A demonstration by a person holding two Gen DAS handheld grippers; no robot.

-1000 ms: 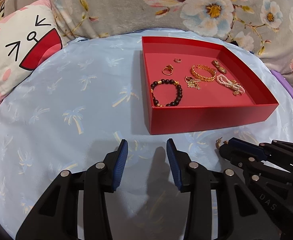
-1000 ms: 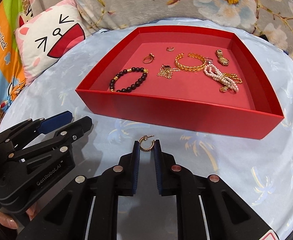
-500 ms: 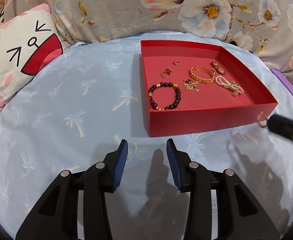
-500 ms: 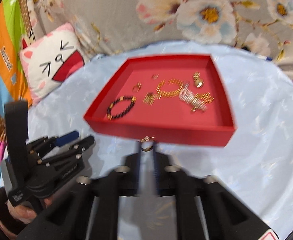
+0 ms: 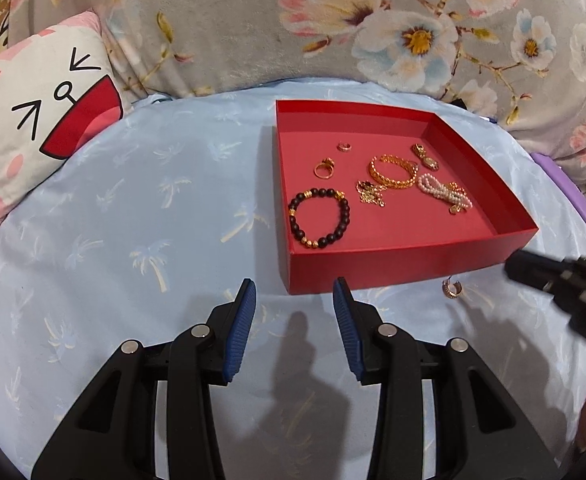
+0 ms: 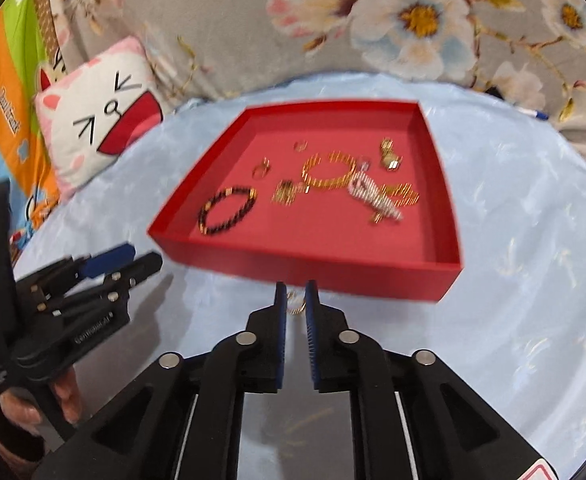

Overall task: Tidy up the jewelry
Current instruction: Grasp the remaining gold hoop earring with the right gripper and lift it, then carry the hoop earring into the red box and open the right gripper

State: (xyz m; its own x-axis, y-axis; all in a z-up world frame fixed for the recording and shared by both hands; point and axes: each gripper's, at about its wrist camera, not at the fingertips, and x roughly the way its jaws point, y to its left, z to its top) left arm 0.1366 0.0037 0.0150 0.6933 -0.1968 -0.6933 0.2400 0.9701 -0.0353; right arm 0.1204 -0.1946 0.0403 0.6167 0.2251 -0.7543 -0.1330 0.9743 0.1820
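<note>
Earring (image 6: pixel 295 303): a small gold hoop, seen from the right wrist in the gap between the tips of the right gripper (image 6: pixel 293 292), whose jaws are opening. The left wrist view shows the hoop (image 5: pixel 452 289) clear of that gripper's tip (image 5: pixel 513 269), just outside the front wall of the red box (image 5: pixel 373 268); whether it lies on the blue cloth (image 5: pixel 133 220) I cannot tell. The left gripper (image 5: pixel 294 292) is held by a hand (image 6: pixel 33 408) over the cloth before the box's near left corner, jaws parted, nothing between them.

Inside the box lie a dark bead bracelet (image 5: pixel 319 218) nearest, then a gold pendant (image 5: pixel 369 192) and a pearl strand (image 5: pixel 445 192), a gold ring (image 5: pixel 324 169), a gold chain bracelet (image 5: pixel 393 171), and a small ring (image 5: pixel 344 146) farthest. Beyond the cloth, a cat-face cushion (image 5: pixel 41 120) sits at the left against grey floral fabric (image 5: pixel 233 20).
</note>
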